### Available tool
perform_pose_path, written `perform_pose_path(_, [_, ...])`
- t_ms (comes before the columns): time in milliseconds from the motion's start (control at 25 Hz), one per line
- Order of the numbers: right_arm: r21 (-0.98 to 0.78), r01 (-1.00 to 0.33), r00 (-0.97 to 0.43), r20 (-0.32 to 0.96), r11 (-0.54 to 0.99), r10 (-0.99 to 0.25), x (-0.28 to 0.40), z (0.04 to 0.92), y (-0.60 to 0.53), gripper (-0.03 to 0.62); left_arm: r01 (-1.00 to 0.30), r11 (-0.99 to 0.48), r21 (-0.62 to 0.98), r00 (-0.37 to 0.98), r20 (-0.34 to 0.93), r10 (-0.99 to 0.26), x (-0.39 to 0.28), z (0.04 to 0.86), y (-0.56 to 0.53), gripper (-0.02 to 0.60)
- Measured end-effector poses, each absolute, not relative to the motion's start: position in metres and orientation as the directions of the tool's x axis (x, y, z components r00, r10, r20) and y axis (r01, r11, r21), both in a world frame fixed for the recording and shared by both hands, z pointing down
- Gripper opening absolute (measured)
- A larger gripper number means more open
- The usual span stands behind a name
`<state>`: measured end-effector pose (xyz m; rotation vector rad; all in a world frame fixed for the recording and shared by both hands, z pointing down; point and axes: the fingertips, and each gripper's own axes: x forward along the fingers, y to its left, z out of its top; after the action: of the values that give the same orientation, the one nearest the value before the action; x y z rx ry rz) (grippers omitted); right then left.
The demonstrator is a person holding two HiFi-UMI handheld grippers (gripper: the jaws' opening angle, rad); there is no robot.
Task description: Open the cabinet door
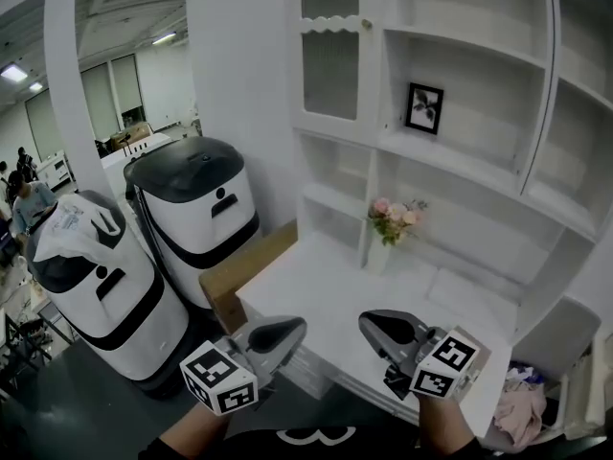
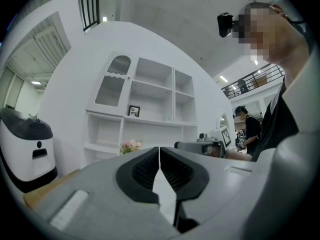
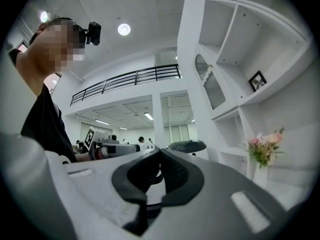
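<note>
Nearest, holds the left gripper [image 1: 285, 332] low in the head view, jaws pressed together on nothing, marker cube turned toward the camera. Holds the right gripper [image 1: 372, 324] just beside it, likewise pinched to at the tips and empty. Points both roughly level toward a white shelf unit [image 1: 460, 161].

Just past the tips, meets a white desk top [image 1: 326, 295], with a cardboard box [image 1: 239, 274] against its left edge. Off to the left, takes in a nearer machine [image 1: 96, 300], white with a black top and band, a pale bag [image 1: 72, 223] lying on it. Behind that, takes in a farther machine [image 1: 196, 209] of the same make. Low at the right, shows a pink cloth [image 1: 522, 415] bunched beside the desk.

At the back of the desk, finds a vase of pink flowers [image 1: 393, 220] standing upright before the lower shelves. Higher, on an open shelf, picks out a small framed picture [image 1: 424, 108].

Farthest, up at the unit's top left, places the cabinet door [image 1: 330, 65], a ribbed-glass panel with a small knob [image 1: 366, 25] at its right edge. Seems to lie flush in its frame, well apart from both grippers.
</note>
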<state>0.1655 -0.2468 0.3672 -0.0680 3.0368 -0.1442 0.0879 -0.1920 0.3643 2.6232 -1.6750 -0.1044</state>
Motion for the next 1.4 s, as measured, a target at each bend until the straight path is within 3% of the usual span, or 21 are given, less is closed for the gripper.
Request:
perform_pose_path(240, [-0.034,-0.070,-0.993,-0.089,0.997,-0.073,0.147,0.355,-0.278,0.002,-0.890,-0.455,0.021,0.453,-0.051,-0.890,0.066,0.362,-0.236,0.012])
perform_pose_path(560, [0.007,-0.217,-0.971,-0.105,0.976,-0.215,0.122,0.326,-0.359,0.002,-0.838,-0.543,-0.047,0.545,-0.078,-0.835,0.020,0.336,-0.334,0.015])
perform_pose_path(680, [0.024,-0.291,-0.951,-0.119,0.956,-0.286,0.121,0.309,-0.387,0.002,-0.802,-0.584,-0.125,0.595,-0.091,-0.798,0.013,0.309,-0.372,0.111])
perform_pose_path(760, [0.037,-0.336,-0.936,-0.127,0.941,-0.329,0.122,0.294,-0.403,0.002,-0.788,-0.591,-0.173,0.613,-0.118,-0.782,0.008,0.283,-0.396,0.121])
perform_pose_path(1040, [0.102,-0.463,-0.881,-0.164,0.880,-0.444,0.132,0.245,-0.436,0.002,-0.772,-0.528,-0.355,0.623,-0.257,-0.738,-0.016,0.174,-0.454,0.205])
perform_pose_path(1240, [0.130,-0.527,-0.847,-0.170,0.840,-0.504,0.138,0.230,-0.454,0.002,-0.766,-0.445,-0.465,0.621,-0.352,-0.701,-0.026,0.105,-0.476,0.216])
perform_pose_path(1400, [0.151,-0.569,-0.821,-0.164,0.808,-0.547,0.138,0.228,-0.466,0.002,-0.727,-0.393,-0.564,0.642,-0.355,-0.679,-0.023,0.072,-0.502,0.216])
